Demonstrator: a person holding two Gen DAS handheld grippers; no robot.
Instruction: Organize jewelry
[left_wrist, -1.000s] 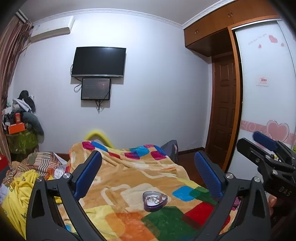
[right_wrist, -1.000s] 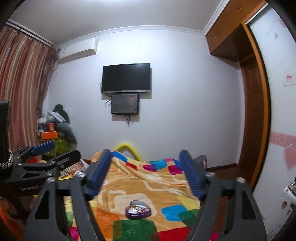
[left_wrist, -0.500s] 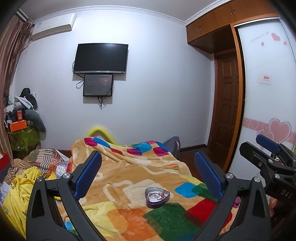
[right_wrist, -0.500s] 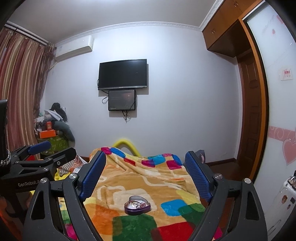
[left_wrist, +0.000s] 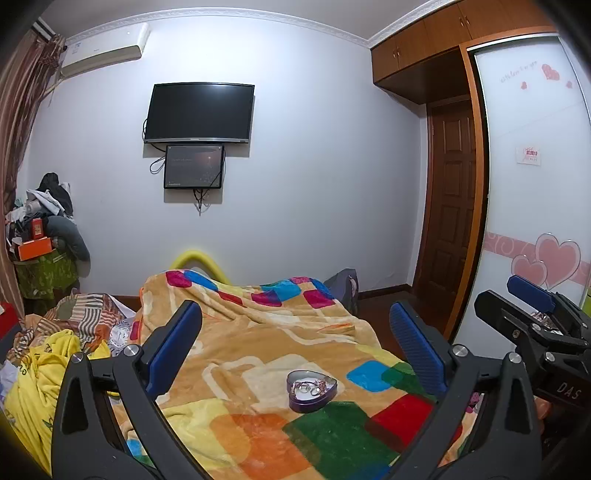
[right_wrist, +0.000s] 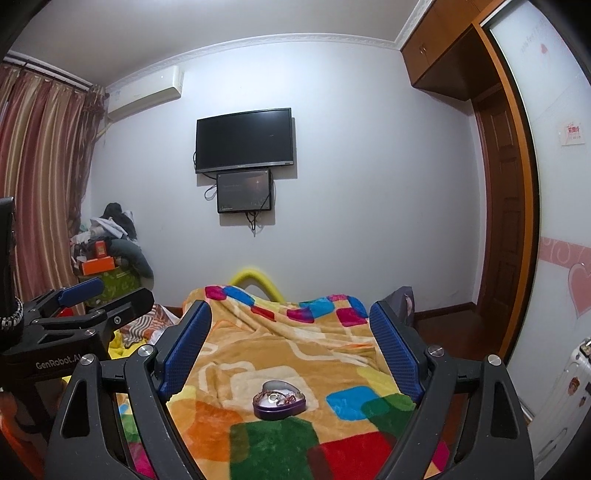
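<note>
Purple heart-shaped tin (left_wrist: 311, 390) sits on the soft blanket (left_wrist: 258, 354), rings seemingly inside; both claws, left claw (left_wrist: 295, 350) and right claw (right_wrist: 290, 349), gape empty above it. Pressing down could tip it.

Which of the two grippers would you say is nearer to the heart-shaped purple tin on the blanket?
Neither clearly. The left gripper and right gripper both hover open above the heart-shaped purple tin, which looks similarly far between each one's fingers.
</note>
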